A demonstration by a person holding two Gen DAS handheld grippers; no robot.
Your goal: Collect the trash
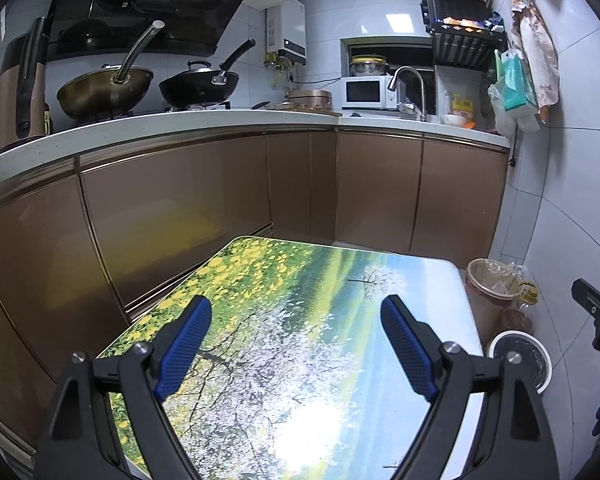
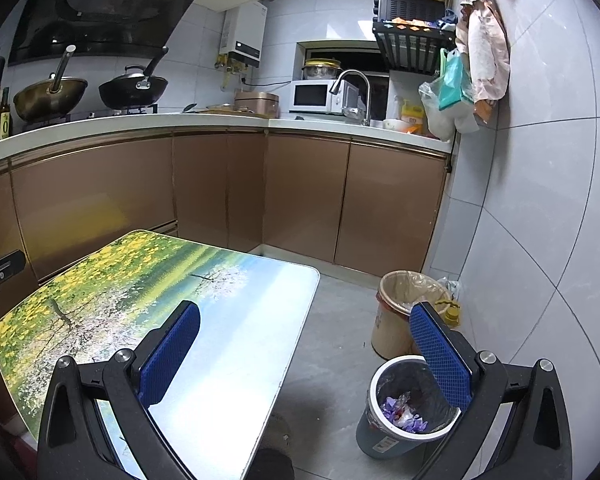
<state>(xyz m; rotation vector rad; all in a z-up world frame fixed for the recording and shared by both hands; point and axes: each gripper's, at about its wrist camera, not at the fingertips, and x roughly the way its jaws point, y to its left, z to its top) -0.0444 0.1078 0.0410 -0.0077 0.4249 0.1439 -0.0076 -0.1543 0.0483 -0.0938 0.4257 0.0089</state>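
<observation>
My left gripper [image 1: 296,312] hangs open over the table [image 1: 284,280], whose top bears a print of flowers and trees; nothing lies between its blue pads. My right gripper [image 2: 306,320] is open too, out past the table's right edge [image 2: 296,320], with its right finger [image 2: 440,352] above a grey bin [image 2: 380,440] on the floor. That bin has a white rim and holds purple and clear wrappers [image 2: 406,416]. In the left wrist view the same bin [image 1: 518,340] peeks out beyond the table's corner. No loose trash shows on the tabletop.
A beige bin [image 2: 392,320] lined with a clear bag stands behind the grey one, a yellow-capped bottle [image 2: 452,312] beside it. Brown cabinets [image 2: 300,200] under a white counter [image 1: 220,120] run behind the table, with woks, a microwave and a tap on it. Grey tiled wall at right.
</observation>
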